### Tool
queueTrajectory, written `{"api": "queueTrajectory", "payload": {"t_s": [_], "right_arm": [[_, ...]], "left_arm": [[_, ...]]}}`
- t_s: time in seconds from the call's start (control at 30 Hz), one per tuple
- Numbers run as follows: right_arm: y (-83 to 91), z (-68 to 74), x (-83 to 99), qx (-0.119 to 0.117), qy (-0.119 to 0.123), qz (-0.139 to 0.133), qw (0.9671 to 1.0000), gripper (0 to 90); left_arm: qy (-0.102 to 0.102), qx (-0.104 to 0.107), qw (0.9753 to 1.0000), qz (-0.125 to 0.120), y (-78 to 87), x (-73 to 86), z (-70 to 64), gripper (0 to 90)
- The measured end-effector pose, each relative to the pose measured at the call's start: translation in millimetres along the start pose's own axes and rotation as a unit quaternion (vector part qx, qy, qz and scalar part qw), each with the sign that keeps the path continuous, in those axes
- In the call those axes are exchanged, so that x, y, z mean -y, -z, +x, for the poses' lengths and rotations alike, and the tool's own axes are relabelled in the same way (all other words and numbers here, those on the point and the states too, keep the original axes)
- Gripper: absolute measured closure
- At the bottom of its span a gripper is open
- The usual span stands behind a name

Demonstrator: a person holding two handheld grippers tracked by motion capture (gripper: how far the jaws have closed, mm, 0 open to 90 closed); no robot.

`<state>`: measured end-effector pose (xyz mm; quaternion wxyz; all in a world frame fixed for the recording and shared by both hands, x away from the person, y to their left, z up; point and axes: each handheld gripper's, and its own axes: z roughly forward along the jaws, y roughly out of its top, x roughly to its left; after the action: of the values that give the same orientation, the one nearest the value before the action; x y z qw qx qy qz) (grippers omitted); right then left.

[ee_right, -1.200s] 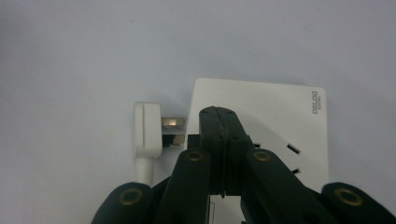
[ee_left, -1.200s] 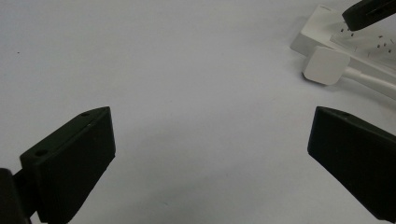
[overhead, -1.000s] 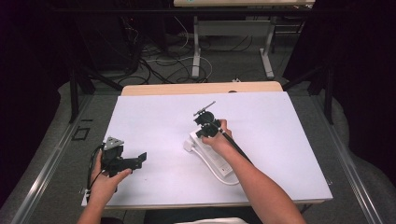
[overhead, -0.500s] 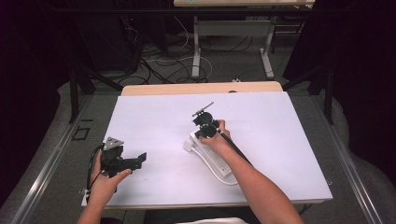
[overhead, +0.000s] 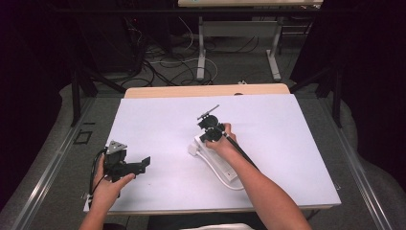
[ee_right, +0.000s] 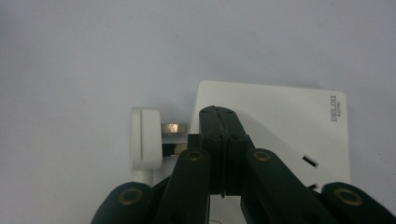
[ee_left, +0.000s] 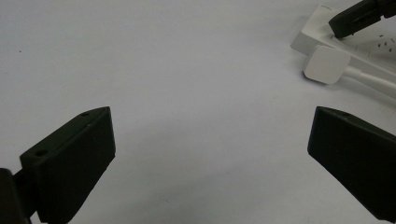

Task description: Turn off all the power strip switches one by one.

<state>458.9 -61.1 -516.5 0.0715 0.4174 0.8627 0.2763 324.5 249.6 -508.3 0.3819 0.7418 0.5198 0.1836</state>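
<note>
Under the right gripper (ee_right: 218, 116), jaws pressed together, power strip (ee_right: 280, 121) part hidden, left gripper (ee_left: 210, 154) jaws wide.

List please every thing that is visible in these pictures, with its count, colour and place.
Table: one, white top, centre of the high view.
Power strip: one, white, on the table right of centre, under the right gripper.
Plug: one, white with metal prongs, lying beside the strip's end, not inserted.
Cord: one, white, curving beside the strip.
Floor cables: several, dark and white, behind the table.
Left gripper: one, black, near the table's left front, jaws wide open.
Right gripper: one, black, jaws closed, over the strip's end.
</note>
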Motion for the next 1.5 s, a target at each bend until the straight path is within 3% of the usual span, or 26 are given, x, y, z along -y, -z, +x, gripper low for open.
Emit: {"api": "queueTrajectory", "payload": {"t_s": [0.13, 0.2, 0.83, 0.97, 1.0, 1.03, 1.07, 1.1, 1.13, 1.17, 1.2, 1.3, 1.5], "right_arm": [[-6.3, 1.0, 2.2, -0.004, 0.0, -0.036, 0.9994, 90.0], [-4.7, 2.8, 1.8, 0.003, 0.002, -0.023, 0.9997, 90.0], [-5.0, 1.6, 1.2, 0.004, 0.003, -0.023, 0.9997, 90.0], [-3.6, 2.0, 1.0, 0.009, -0.003, -0.014, 0.9999, 90.0], [-2.0, 0.8, 0.8, 0.009, 0.004, -0.007, 0.9999, 90.0], [-4.1, 0.8, 1.9, 0.009, 0.0, -0.026, 0.9996, 90.0], [1.8, -0.4, 0.0, 0.016, 0.01, 0.015, 0.9997, 90.0], [-3.7, 0.1, 2.2, 0.007, 0.001, -0.036, 0.9993, 90.0], [3.5, -0.1, 0.0, 0.012, 0.003, 0.008, 0.9999, 90.0], [0.5, -0.1, 1.4, 0.008, 0.001, -0.024, 0.9997, 90.0], [0.7, -0.4, 1.6, 0.006, 0.0, -0.029, 0.9996, 90.0], [3.4, -1.5, 1.9, 0.01, -0.002, -0.031, 0.9995, 90.0], [8.2, -3.1, 3.5, 0.013, -0.007, -0.033, 0.9993, 79.4]], "left_arm": [[0.0, 0.0, 1.0, 0.0, 0.2, -0.1, -0.1, 0.8], [0.001, -0.001, 1.0, -0.005, -0.1, 0.2, -0.3, 0.8], [0.002, 0.002, 1.0, -0.001, -0.8, 0.2, -0.1, 0.8], [0.003, 0.001, 1.0, -0.004, -1.5, 0.5, -0.2, 0.8], [0.003, 0.001, 1.0, -0.005, -1.5, 0.5, -0.3, 0.8], [0.003, 0.003, 1.0, 0.0, -0.8, 0.2, 0.0, 0.8], [0.002, 0.002, 1.0, 0.0, -0.7, 0.1, 0.2, 0.8], [0.002, 0.001, 1.0, -0.001, -0.7, 0.2, 0.3, 0.8], [0.003, 0.001, 1.0, -0.001, -0.8, 0.3, 0.3, 0.8], [0.003, 0.001, 1.0, -0.001, -0.8, 0.3, 0.4, 0.8], [0.003, 0.001, 1.0, -0.001, -0.8, 0.3, 0.4, 0.8], [0.004, 0.0, 1.0, -0.002, -0.9, 0.4, 0.5, 0.8], [0.004, 0.0, 1.0, -0.002, -0.9, 0.4, 0.5, 0.8]]}}
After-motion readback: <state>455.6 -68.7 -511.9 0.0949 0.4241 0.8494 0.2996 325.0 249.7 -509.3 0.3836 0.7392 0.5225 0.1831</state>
